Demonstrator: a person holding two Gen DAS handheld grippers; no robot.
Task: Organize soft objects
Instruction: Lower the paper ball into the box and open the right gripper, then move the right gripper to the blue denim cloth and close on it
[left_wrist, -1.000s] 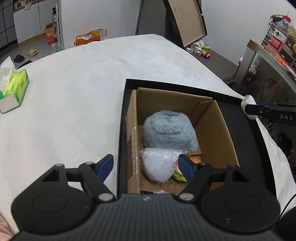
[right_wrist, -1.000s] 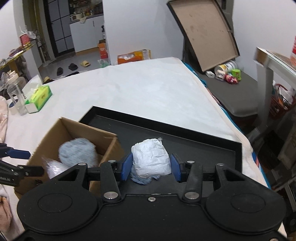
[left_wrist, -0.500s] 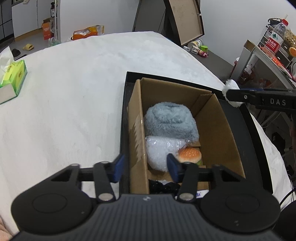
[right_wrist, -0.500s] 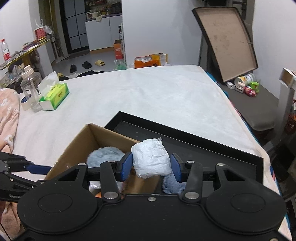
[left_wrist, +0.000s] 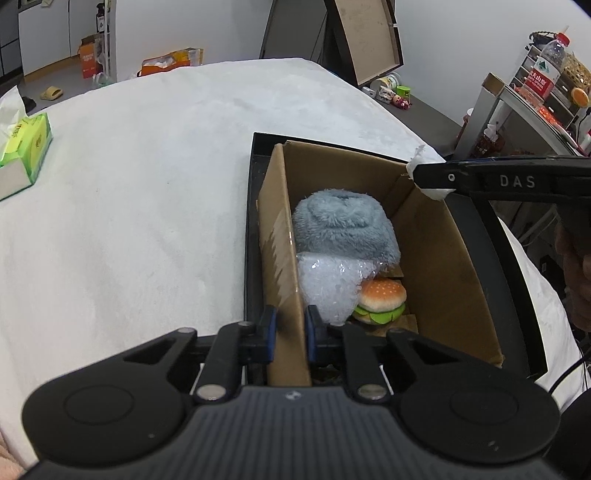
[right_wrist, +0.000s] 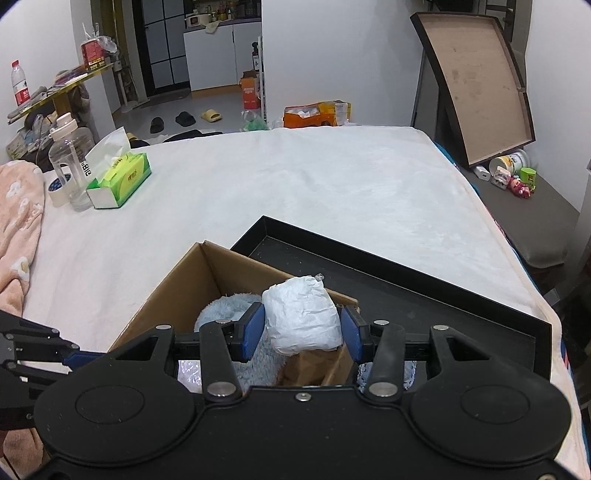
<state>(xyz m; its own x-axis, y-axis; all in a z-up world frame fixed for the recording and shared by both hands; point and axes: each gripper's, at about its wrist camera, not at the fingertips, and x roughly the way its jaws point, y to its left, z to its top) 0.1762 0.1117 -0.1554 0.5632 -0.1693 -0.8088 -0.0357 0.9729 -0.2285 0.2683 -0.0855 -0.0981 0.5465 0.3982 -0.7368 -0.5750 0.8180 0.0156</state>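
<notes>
Looking down from the left wrist view, the cardboard box (left_wrist: 436, 258) shows its contents: a grey-blue plush (left_wrist: 343, 229) at the far end, a clear bag of white beads (left_wrist: 327, 288) in front of it, and a toy burger (left_wrist: 380, 297) beside the bag. The right wrist view hides the burger (its own claw covers that corner) but shows the white crumpled bundle (right_wrist: 301, 319) full on. The left gripper (left_wrist: 288, 330) is pinched tight on the box's near side wall, one blue pad inside, one outside. The right gripper (right_wrist: 303, 332) is about a third spread and clamps the white bundle between its blue pads, above the box's far corner. The box sits in a black tray (right_wrist: 424, 291) on a white-covered bed (right_wrist: 295, 192). A green tissue box (right_wrist: 120, 181) and a clear water bottle (right_wrist: 70, 162) stand at the far left; slippers (right_wrist: 211, 115) lie on the floor beyond.
</notes>
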